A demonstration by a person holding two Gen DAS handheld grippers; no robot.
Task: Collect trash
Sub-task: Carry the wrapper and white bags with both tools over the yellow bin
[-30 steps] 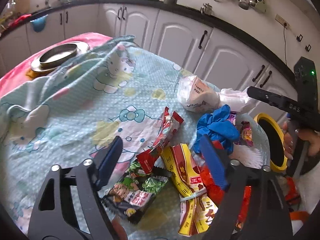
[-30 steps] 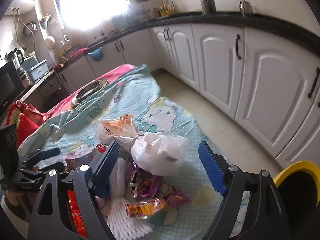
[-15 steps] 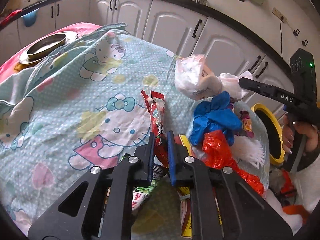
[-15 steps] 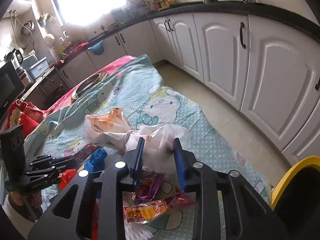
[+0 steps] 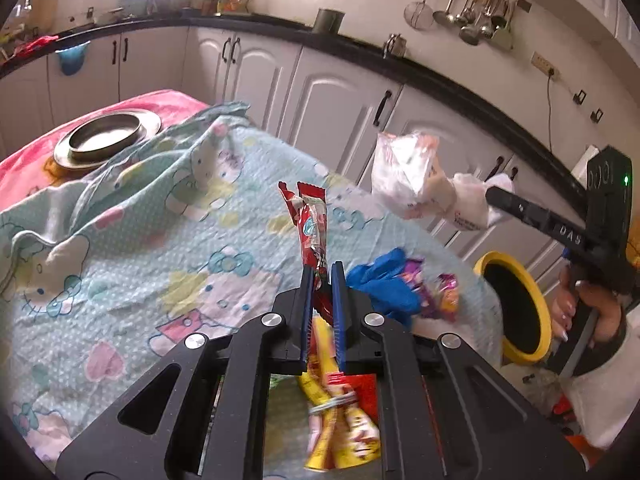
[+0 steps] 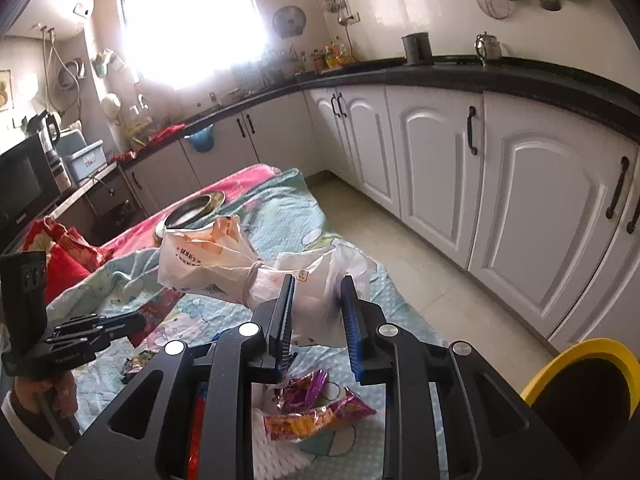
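Observation:
My left gripper [image 5: 322,276] is shut on a red snack wrapper [image 5: 310,220], which stands up off the Hello Kitty cloth [image 5: 140,240]. My right gripper [image 6: 316,292] pinches a knotted white plastic bag [image 6: 208,256], its jaws still closing on it. The bag hangs clear of the cloth, and in the left wrist view the white bag [image 5: 404,184] dangles from the right gripper [image 5: 496,196]. More trash lies on the cloth: a blue glove [image 5: 384,284], yellow wrappers [image 5: 344,420] and purple wrappers [image 6: 312,412].
A black bin with a yellow rim [image 5: 536,304] stands off the cloth's right edge, below the right hand; its rim [image 6: 580,348] shows at lower right. A metal dish [image 5: 106,136] sits at the far end. White cabinets [image 6: 440,168] line the wall.
Both grippers closed, the left on the red wrapper, the right on the white bag. Both then rose, lifting wrapper and bag off the cloth.

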